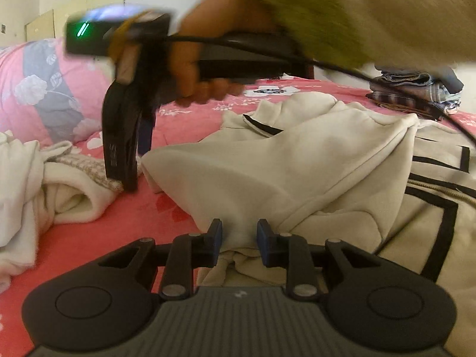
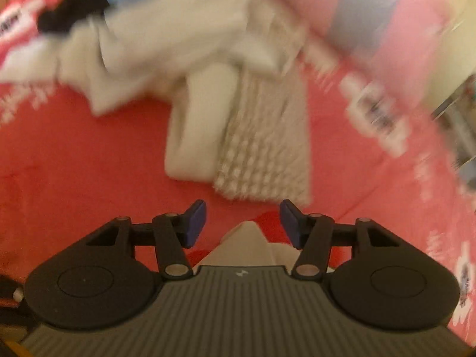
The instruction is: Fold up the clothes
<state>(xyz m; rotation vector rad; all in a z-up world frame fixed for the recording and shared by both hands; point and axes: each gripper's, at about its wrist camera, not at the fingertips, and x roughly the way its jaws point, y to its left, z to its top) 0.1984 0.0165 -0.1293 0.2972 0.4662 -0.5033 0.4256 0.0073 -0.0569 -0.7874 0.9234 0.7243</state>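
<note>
— Fabric first: where is the cream jacket now?

— It lies on the red bed sheet, partly doubled over itself, with its black stripes toward the right edge of the bed. My left gripper has its two pads a little apart, and a bunched fold of the jacket sits between them. I cannot tell if they really pinch it.

— And your other tool?

— My right gripper has its fingers wide apart and holds nothing. It points down at the sheet, beside a second cream garment with a knitted part. A corner of cream cloth shows under it. That view is blurred.

— How do I do this fold well?

— I judge that the grip should take the whole edge of the fold, not one layer, and the cloth should travel low and flat, so the sleeve does not slip out.

— How many things do you count?

— Two grippers, two cream garments, one pile of folded clothes at the far right corner, one pink quilt.
</note>
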